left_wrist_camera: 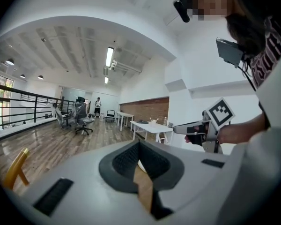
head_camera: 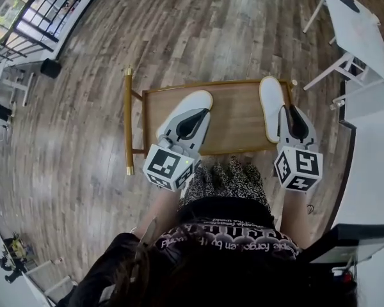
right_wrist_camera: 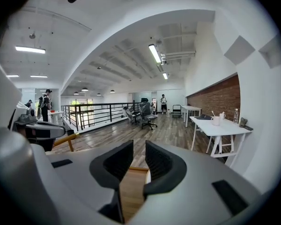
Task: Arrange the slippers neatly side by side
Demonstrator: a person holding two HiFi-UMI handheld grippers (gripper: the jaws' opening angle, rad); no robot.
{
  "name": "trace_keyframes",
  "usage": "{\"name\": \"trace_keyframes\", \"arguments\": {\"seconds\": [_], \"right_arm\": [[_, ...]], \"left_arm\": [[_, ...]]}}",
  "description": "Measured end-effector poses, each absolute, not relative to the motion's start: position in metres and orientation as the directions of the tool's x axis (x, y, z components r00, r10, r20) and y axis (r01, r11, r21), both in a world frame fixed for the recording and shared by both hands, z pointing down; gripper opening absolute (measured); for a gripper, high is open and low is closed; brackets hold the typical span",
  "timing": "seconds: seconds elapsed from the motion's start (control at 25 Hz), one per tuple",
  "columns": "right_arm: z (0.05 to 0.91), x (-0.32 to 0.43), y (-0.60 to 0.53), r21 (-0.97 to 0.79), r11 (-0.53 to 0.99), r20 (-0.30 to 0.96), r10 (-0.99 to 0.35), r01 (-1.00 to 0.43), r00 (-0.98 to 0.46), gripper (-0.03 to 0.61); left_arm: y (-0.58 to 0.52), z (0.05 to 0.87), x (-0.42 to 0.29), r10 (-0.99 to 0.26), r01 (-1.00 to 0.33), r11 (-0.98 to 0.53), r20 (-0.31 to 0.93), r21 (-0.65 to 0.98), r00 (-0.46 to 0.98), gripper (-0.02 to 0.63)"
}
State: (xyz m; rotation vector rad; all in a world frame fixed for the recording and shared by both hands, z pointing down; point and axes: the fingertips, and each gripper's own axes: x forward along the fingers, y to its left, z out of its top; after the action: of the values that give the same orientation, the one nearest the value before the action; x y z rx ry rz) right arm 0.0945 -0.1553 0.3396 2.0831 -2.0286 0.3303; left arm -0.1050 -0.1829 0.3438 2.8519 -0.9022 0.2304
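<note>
Two white slippers lie on a wooden tray table with a gold frame. The left slipper lies slanted, toe to the upper right. The right slipper lies nearly straight along the tray's right side. My left gripper hangs over the near end of the left slipper, its jaws shut with nothing seen pressed between them. My right gripper sits just right of the right slipper's heel. Its jaws stand apart; the wood and a sliver of the white slipper show through the gap.
A gold handle bar runs down the tray's left end. A white trestle table stands at the far right, with a white surface beside me. A black railing lies at the far left. Wooden floor surrounds the tray.
</note>
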Motion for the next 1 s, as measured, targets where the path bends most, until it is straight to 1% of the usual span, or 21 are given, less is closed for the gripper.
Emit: {"name": "trace_keyframes", "arguments": {"seconds": [0.24, 0.36, 0.48, 0.64, 0.8, 1.0], "right_arm": [[0.349, 0.105, -0.182, -0.001, -0.023, 0.326, -0.945, -1.000, 0.022, 0.069], [0.360, 0.109, -0.192, -0.005, -0.013, 0.355, -0.935, -1.000, 0.010, 0.075], [0.383, 0.118, -0.201, -0.017, -0.005, 0.421, -0.907, -1.000, -0.003, 0.091], [0.435, 0.139, -0.209, -0.029, -0.019, 0.553, -0.833, -0.999, -0.001, 0.120], [0.489, 0.165, -0.214, -0.045, -0.074, 0.645, -0.764, -0.996, 0.028, 0.120], [0.541, 0.174, -0.221, -0.083, -0.090, 0.731, -0.682, -0.993, 0.001, 0.120]], "left_arm": [[-0.207, 0.350, -0.094, -0.566, -0.591, -0.802, 0.205, 0.084, 0.798, 0.002], [-0.217, 0.359, -0.091, -0.578, -0.609, -0.788, 0.226, 0.097, 0.784, 0.002], [-0.227, 0.365, -0.088, -0.581, -0.618, -0.778, 0.242, 0.115, 0.777, 0.002], [-0.231, 0.374, -0.084, -0.579, -0.623, -0.772, 0.268, 0.123, 0.770, 0.002], [-0.233, 0.385, -0.084, -0.583, -0.638, -0.759, 0.298, 0.133, 0.756, 0.002], [-0.235, 0.396, -0.079, -0.581, -0.647, -0.749, 0.331, 0.139, 0.743, 0.002]]}}
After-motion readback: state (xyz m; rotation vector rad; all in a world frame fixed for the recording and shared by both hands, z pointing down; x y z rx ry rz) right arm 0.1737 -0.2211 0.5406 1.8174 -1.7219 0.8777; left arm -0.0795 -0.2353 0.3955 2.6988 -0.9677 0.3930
